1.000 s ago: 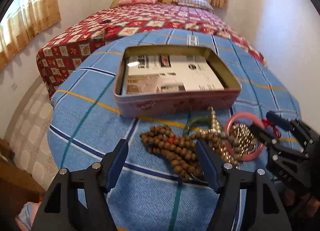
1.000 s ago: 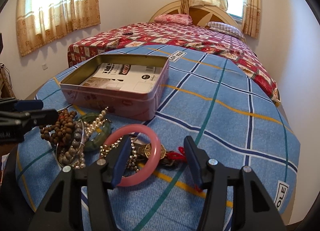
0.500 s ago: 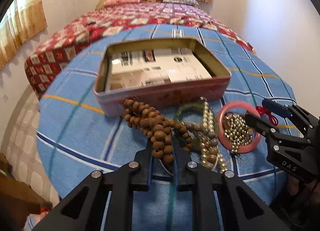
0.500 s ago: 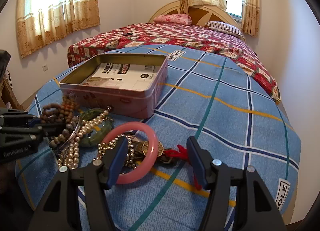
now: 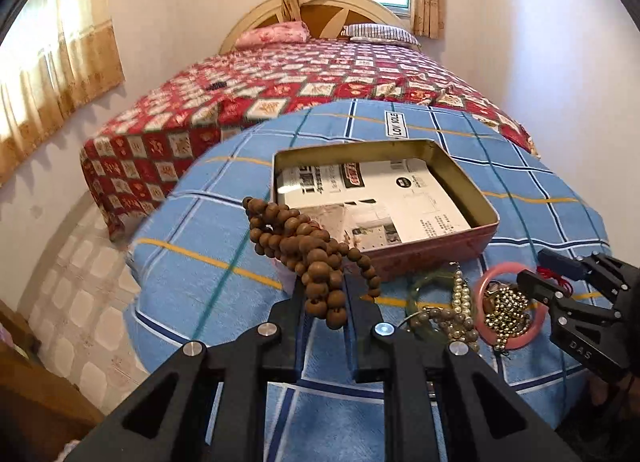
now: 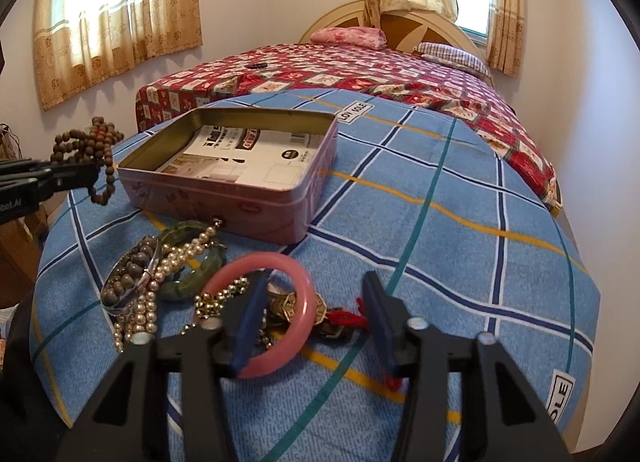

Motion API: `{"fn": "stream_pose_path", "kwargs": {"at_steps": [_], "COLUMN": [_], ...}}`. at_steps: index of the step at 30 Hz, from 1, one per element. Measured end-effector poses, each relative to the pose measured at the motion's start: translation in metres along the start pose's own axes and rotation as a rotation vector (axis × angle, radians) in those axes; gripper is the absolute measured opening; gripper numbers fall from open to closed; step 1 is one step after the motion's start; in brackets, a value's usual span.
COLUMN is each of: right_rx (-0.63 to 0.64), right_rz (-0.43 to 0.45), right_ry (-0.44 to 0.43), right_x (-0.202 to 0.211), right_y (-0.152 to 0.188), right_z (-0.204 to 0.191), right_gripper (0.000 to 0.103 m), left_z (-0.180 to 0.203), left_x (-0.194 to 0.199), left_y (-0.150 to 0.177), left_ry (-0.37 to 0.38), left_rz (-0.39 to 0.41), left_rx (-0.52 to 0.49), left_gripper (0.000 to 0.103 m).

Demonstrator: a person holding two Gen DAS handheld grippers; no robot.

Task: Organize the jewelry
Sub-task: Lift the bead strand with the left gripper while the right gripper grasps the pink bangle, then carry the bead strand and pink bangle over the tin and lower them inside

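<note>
- Left gripper (image 5: 322, 294) is clamped on the wooden beads (image 5: 308, 246), which hang bunched off the cloth just in front of the tin (image 5: 486, 212).
- Beads look light but floppy, so loops will swing and snag; pinching the bunch mid-strand seems right, then drop low into the tin.
- Right gripper (image 6: 312, 318) has just been closing around the pink bangle (image 6: 260, 302), one finger inside the ring, but isn't pinching it yet.
- Bangle looks rigid and slick, maybe brittle, so grab across the rim, gently.
</note>
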State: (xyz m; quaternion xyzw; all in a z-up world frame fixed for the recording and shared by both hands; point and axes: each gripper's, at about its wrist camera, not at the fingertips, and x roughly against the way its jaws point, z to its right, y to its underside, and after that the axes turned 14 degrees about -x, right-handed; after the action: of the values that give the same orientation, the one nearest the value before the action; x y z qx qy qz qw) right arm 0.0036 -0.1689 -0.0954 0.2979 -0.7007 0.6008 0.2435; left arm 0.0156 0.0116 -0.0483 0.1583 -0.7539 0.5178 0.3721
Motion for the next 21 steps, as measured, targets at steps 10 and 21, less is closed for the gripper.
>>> {"fn": "stream_pose_path", "kwargs": {"at_steps": [10, 21], "right_rx": [0.095, 0.045], "right_rz": [-0.06, -0.018], "right_ry": [0.0, -0.152], "right_x": [-0.015, 0.009], "right_y": [-0.003, -0.01], "right_z": [-0.009, -0.009], "right_gripper": [0.032, 0.014], "left_z": [0.003, 0.001], "left_x": [-0.013, -0.009], "left_y": [0.007, 0.005], "left_ry": [0.034, 0.037], "left_rz": [-0.025, -0.017], "left_rx": [0.01, 0.012], "left_gripper": [0.015, 0.015]}}
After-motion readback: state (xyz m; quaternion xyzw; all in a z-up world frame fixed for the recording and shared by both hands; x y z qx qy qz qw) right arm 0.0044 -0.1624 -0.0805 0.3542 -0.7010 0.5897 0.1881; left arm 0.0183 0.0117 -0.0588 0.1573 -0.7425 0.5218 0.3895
